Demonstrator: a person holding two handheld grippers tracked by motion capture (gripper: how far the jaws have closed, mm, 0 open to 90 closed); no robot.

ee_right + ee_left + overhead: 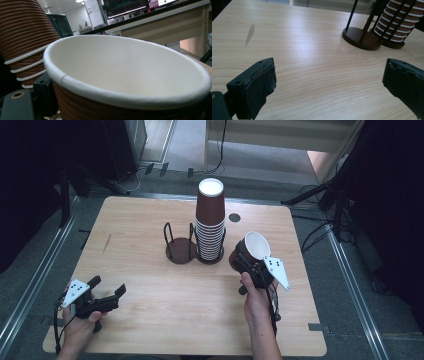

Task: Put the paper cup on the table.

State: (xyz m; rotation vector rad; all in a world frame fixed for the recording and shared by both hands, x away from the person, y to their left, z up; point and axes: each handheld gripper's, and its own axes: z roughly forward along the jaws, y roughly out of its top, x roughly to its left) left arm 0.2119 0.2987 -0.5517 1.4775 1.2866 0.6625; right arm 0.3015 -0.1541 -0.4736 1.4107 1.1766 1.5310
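Right gripper (245, 256) pinching a tilted paper cup (252, 247); left gripper (107, 287) spread wide, empty.

Wooden table (150, 250), grey floor (350, 295)

Wooden table (150, 235), grey floor (280, 175), dark surroundings

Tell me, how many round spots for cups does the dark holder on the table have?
2. The cup holder has a left ring with nothing in it, and a right ring carrying the upside-down stack of brown cups. Another cup is gripped by the right gripper.
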